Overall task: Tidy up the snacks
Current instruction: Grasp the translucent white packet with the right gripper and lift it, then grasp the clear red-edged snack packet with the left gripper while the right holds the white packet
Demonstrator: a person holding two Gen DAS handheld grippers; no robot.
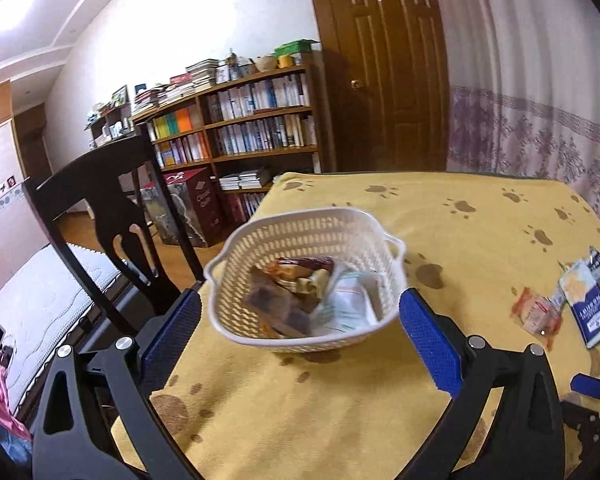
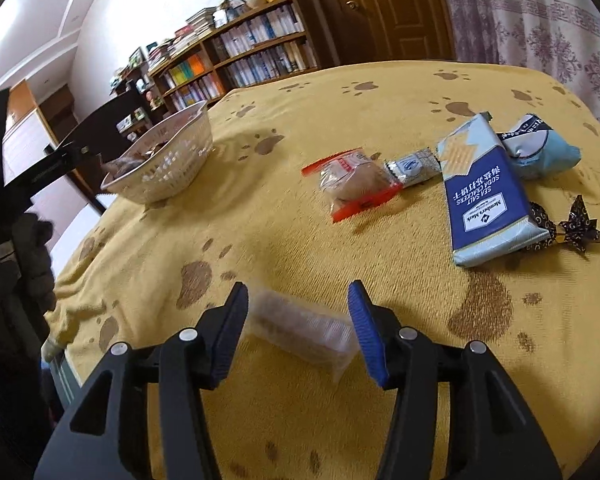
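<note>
Between the fingers of the right tongs (image 2: 298, 330) lies a clear plastic-wrapped snack pack (image 2: 300, 332), its long axis running across the gap from the left finger toward the right one and tilted a little down to the right. The jaws stand spread on either side of it; the pack looks near both pads, but motion blur hides whether either touches it, so I judge it bracketed rather than gripped. The white basket (image 1: 300, 280) that takes the snacks sits well apart to the left, near the desk's left edge, directly ahead of the left tongs (image 1: 300, 332), whose jaws are wide apart and hold nothing. Several wrapped snacks already lie in the basket. So the right hand is nearer the pack and the left is nearer the basket; the coming move, as I judge it, turns on closing across the pack's length or turning to take its narrow width. Farther right on the desk remain a red-edged packet (image 2: 352, 184), a small silver sachet (image 2: 412, 168), a blue cracker pack (image 2: 488, 200), a pale blue bag (image 2: 540, 148) and a dark twisted candy (image 2: 576, 228). A yellow paw-print cloth (image 2: 340, 100) covers the desk; beyond stand a dark chair (image 1: 112, 208), a bookshelf (image 1: 244, 120), a wooden door (image 1: 384, 60) and a curtain (image 1: 540, 100).
</note>
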